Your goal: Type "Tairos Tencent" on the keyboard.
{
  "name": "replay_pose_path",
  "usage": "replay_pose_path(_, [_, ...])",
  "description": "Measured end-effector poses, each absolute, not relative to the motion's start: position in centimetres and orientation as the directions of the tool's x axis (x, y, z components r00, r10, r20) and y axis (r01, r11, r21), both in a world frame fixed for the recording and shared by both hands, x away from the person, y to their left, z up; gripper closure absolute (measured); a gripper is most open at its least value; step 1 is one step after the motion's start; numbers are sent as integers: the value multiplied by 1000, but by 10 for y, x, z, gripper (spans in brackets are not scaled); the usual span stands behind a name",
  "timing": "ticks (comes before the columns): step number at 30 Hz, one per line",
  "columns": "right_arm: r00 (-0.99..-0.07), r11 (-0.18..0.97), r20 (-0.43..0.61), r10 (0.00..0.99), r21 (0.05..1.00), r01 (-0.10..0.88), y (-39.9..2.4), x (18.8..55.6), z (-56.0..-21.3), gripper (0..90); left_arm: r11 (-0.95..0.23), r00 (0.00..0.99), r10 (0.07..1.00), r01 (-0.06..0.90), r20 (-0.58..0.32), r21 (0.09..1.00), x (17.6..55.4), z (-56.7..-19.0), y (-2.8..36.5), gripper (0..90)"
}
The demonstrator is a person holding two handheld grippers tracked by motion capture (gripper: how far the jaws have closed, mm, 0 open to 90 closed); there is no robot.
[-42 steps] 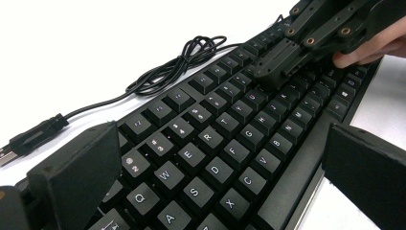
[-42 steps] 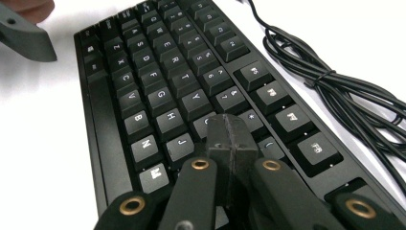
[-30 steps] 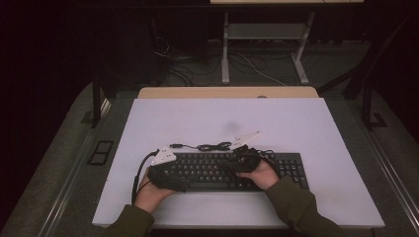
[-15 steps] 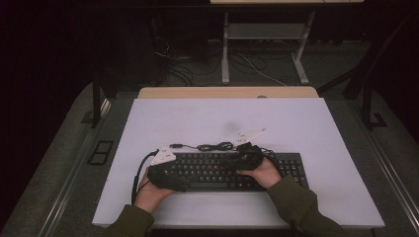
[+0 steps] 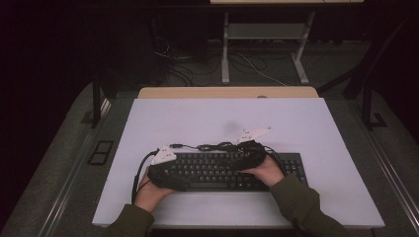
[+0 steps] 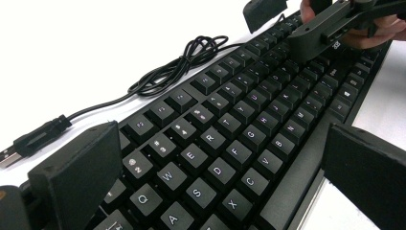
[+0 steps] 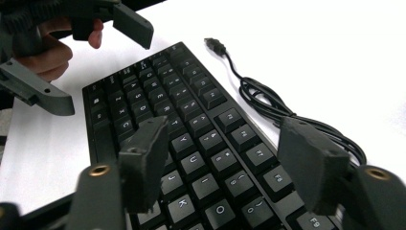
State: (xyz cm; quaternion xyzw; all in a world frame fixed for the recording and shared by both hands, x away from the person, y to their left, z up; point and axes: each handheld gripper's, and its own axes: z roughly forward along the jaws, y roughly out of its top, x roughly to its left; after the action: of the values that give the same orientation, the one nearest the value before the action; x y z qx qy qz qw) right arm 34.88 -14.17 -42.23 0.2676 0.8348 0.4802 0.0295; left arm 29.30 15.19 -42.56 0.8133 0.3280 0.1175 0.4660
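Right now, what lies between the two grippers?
The keyboard: in the high view its key rows span the stretch from the left gripper to the right gripper, with the coiled cable just behind.

The keyboard [image 6: 239, 129] is made of matt black plastic, its cable [image 6: 177, 67] sheathed in smooth black rubber. The table [image 5: 296, 128] is covered in a smooth matt white surface
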Motion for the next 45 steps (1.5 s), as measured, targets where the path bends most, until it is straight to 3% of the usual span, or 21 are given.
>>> replay_pose_path(9, [-851, 377, 213, 481, 826, 420, -143, 350, -423, 296, -351, 751, 653, 417, -101, 838, 297, -424, 150, 68])
replay_pose_path(15, [-849, 371, 220, 480, 826, 424, -143, 351, -424, 288, -350, 750, 654, 417, -100, 839, 301, -424, 145, 168])
replay_pose_path(27, [-849, 363, 219, 481, 832, 421, -144, 351, -425, 279, -341, 745, 654, 442, -128, 830, 308, -427, 137, 593])
replay_pose_path(36, [-848, 360, 217, 484, 833, 419, -144, 351, -425, 269, -363, 748, 649, 464, -138, 808, 311, -429, 134, 846])
replay_pose_path(45, [-847, 359, 215, 486, 835, 418, -143, 351, -426, 268, -401, 756, 642, 473, -128, 784, 313, -432, 128, 887])
